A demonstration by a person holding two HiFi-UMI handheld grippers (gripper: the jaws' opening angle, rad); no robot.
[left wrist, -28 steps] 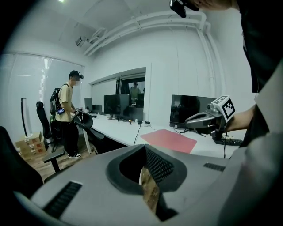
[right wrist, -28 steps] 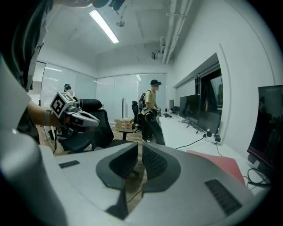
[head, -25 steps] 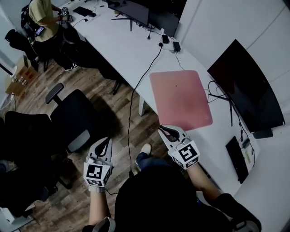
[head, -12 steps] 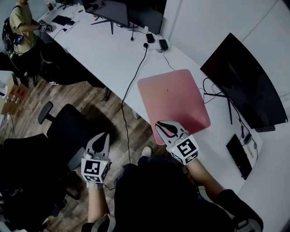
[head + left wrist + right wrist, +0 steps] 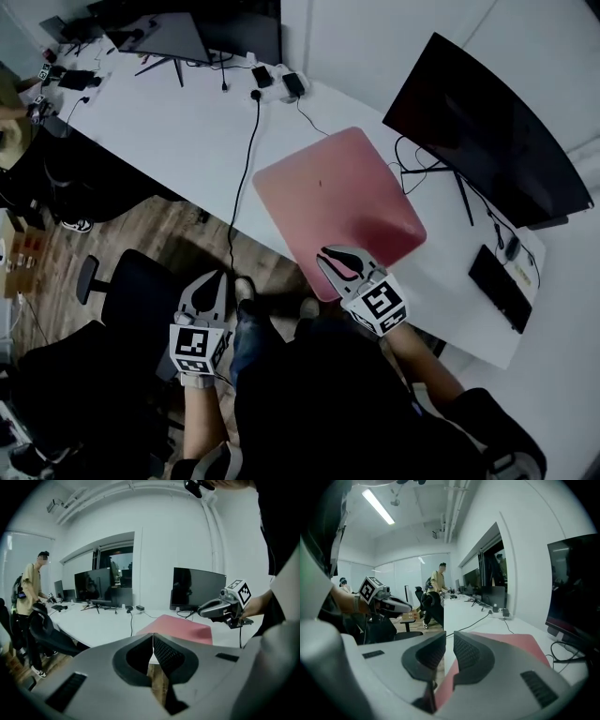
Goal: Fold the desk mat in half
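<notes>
Lying flat, the pink desk mat (image 5: 337,202) reaches the counter's (image 5: 159,122) near edge, with bare counter to its left. Both closed, empty grippers have come nearer: the right gripper (image 5: 325,253) is over the mat's corner and the left gripper (image 5: 218,277) is off the counter.

A long white worktop (image 5: 187,122) runs along the wall, with a large dark curved monitor (image 5: 478,122) at its right and more screens (image 5: 178,33) at the far end. A black cable (image 5: 242,159) trails over its edge toward the wooden floor (image 5: 178,234), where a black office chair (image 5: 131,281) stands. A person in a yellow shirt (image 5: 30,592) stands beyond.
</notes>
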